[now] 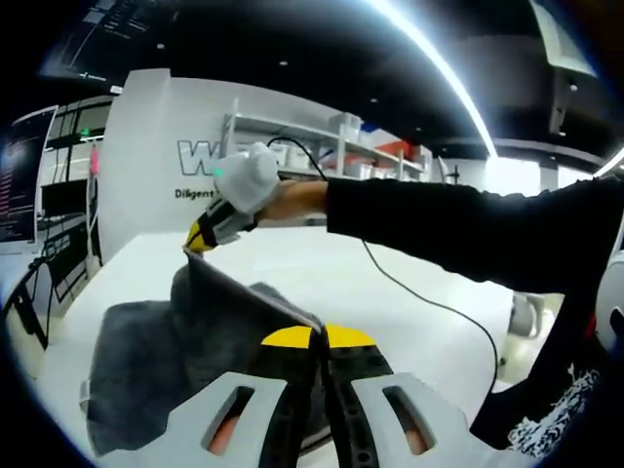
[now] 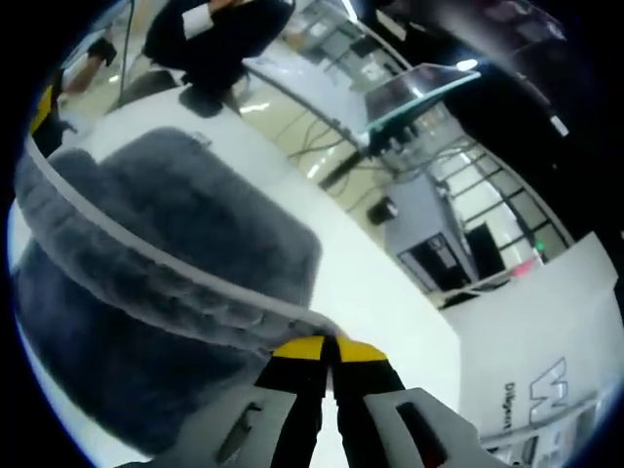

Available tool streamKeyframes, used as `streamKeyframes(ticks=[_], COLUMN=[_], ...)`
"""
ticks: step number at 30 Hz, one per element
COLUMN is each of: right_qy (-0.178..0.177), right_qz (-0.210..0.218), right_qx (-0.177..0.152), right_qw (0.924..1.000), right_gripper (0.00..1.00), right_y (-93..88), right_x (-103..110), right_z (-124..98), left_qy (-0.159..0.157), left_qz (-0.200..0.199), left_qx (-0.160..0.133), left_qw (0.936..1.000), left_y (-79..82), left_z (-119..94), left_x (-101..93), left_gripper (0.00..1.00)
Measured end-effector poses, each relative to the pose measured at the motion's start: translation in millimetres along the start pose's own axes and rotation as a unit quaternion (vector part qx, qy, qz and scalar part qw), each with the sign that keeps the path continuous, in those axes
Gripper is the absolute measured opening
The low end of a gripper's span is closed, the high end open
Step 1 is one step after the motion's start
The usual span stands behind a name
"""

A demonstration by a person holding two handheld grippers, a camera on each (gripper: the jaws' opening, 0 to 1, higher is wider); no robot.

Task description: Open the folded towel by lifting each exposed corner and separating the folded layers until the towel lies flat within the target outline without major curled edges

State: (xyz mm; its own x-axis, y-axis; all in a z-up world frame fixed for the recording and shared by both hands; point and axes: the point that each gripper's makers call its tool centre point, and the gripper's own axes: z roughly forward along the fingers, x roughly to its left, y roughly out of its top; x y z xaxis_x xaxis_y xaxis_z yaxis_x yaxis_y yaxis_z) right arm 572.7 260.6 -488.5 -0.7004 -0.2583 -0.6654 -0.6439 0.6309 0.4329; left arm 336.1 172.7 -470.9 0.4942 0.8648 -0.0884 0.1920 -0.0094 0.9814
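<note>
Two grippers hold one edge of the grey towel (image 1: pixel 166 341) between them. In the left gripper view, the left gripper (image 1: pixel 319 338) rises from the bottom centre with its yellow-tipped jaws closed together on a towel corner. From there the hemmed edge runs taut toward the upper left of the frame, where the right gripper (image 1: pixel 202 234) pinches the other end, held by a person's hand (image 1: pixel 292 200) in a dark sleeve (image 1: pixel 468 229).

In the right gripper view, the right gripper (image 2: pixel 331 349) sits at bottom centre, jaws shut on the towel (image 2: pixel 146 292) hem. The edge arcs away to the upper left of that frame, and the plush body fills the left half.

We judge the task as partly advanced. One layer is lifted by two corners and stretched above the white table (image 1: pixel 390 283). The rest of the towel lies bunched on the table at the lower left of the left gripper view, apparently still doubled. We cannot make out a target outline. What remains, in our estimate: spreading the lifted layer, laying it flat and smoothing any curled edges.
</note>
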Motion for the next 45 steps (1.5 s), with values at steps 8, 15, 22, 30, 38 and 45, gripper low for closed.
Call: streamKeyframes(ticks=[8,15,22,30,38,45], right_qy=[-0.011,-0.022,-0.021,-0.027,-0.033,-0.043], right_qz=[0.005,0.009,0.008,0.014,0.023,0.032], right_qx=[0.001,0.002,0.01,0.009,0.008,0.004], right_qw=[0.9999,0.9997,0.9997,0.9995,0.9992,0.9986], right_gripper=[0.0,0.0,0.0,0.0,0.0,0.0], right_y=[-6.4,-14.0,-24.1,-31.6,-42.7,-50.2], right_x=[0.3,-2.9,1.6,-0.4,-1.6,-4.1], right_z=[-11.4,-23.0,-28.5,-37.0,-45.2,-56.7], left_qy=[-0.007,-0.016,-0.023,-0.034,-0.045,-0.053], left_qz=[0.007,-0.003,-0.006,-0.002,-0.009,-0.01], left_qx=[-0.004,-0.02,-0.026,-0.037,-0.046,-0.048], left_qw=[0.9999,0.9997,0.9994,0.9988,0.9979,0.9974], left_y=[6.3,14.1,18.0,22.5,25.3,27.1], left_z=[6.9,13.9,19.0,29.4,37.6,42.3], left_x=[-10.7,-18.5,-26.2,-38.8,-47.5,-56.0], left_gripper=[0.0,0.0,0.0,0.0,0.0,0.0])
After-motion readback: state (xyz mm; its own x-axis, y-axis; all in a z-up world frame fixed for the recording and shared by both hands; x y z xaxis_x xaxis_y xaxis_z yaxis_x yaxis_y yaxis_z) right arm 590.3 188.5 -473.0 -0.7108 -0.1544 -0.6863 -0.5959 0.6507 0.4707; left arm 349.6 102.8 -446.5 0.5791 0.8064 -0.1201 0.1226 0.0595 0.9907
